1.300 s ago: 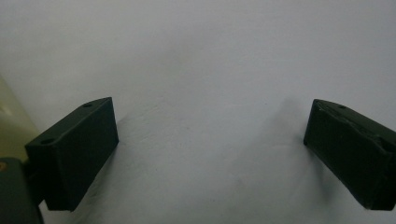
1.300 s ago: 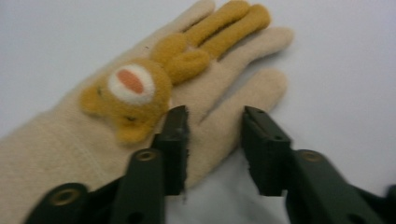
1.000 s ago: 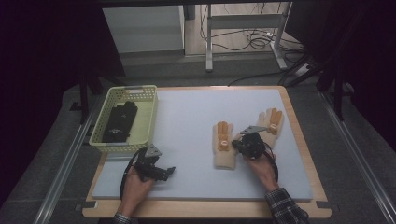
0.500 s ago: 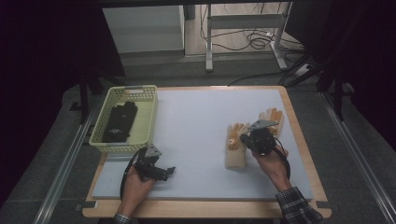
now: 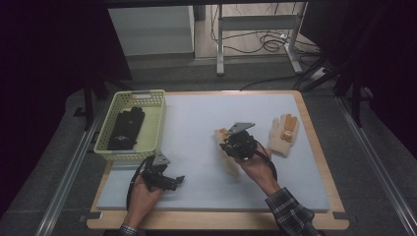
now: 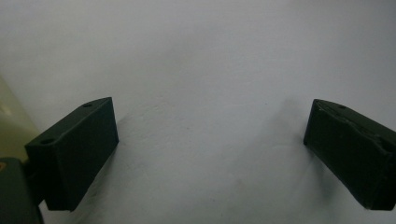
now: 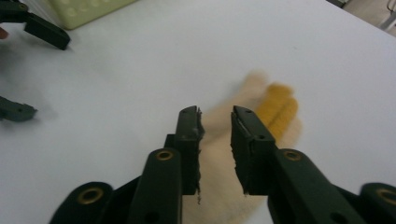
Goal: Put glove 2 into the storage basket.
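Note:
A cream glove (image 5: pixel 229 163) with orange fingertips lies on the white mat (image 5: pixel 196 123) near the middle. My right gripper (image 5: pixel 227 142) hovers just over it. In the right gripper view its jaws (image 7: pixel 215 114) have just been opening; a narrow gap shows between them and the blurred glove (image 7: pixel 275 107) sits below, not pinched. A second cream glove (image 5: pixel 282 132) lies to the right. My left gripper (image 5: pixel 176 181) rests near the mat's front left, jaws wide open (image 6: pixel 210 140) with nothing between them.
A pale yellow basket (image 5: pixel 155 120) holding black gloves (image 5: pixel 127 127) stands at the mat's left side. The wooden table rim (image 5: pixel 314 147) borders the mat. The left gripper (image 7: pixel 32 70) appears at the far left of the right gripper view.
My right gripper has moved left and risen, and its shut jaws have parted off the cream glove, which now lies a little further left. The left hand has stayed put.

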Demonstrator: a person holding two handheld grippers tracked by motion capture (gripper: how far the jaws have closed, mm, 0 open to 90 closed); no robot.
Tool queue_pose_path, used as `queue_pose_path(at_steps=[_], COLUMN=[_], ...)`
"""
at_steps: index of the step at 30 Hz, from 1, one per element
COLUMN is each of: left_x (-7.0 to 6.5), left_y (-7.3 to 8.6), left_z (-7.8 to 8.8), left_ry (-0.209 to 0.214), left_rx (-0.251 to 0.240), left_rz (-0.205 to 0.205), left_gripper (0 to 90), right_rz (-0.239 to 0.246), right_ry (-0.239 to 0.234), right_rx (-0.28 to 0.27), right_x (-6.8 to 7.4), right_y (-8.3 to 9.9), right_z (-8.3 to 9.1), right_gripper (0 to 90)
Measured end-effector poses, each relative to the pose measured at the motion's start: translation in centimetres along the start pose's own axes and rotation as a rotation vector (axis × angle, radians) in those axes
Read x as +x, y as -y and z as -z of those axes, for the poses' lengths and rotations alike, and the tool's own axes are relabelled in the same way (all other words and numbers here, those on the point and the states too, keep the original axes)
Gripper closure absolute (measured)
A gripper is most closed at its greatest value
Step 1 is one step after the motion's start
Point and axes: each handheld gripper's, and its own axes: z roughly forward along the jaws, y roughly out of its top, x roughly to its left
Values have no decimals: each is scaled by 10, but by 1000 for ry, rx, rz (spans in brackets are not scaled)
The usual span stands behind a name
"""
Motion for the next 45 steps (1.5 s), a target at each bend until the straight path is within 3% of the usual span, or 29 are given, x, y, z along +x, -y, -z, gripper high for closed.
queue_pose_path(at_steps=[4,9,14,34,45], left_x=[0,0,0,0,0], left_y=[0,0,0,0,0], left_z=[0,0,0,0,0], left_ry=[0,2,1,1,2], left_rx=[0,3,0,1,0], left_rz=[0,0,3,1,2], left_gripper=[29,29,29,30,29], right_rz=[3,-73,-103,-227,-285], right_ry=[-5,-17,5,173,314], right_rx=[-1,-2,-6,-28,-12], right_x=[1,-19,-35,-103,-147], right_y=[-2,14,31,81,101], right_z=[-4,0,6,43,50], right_gripper=[665,644,608,562,419])
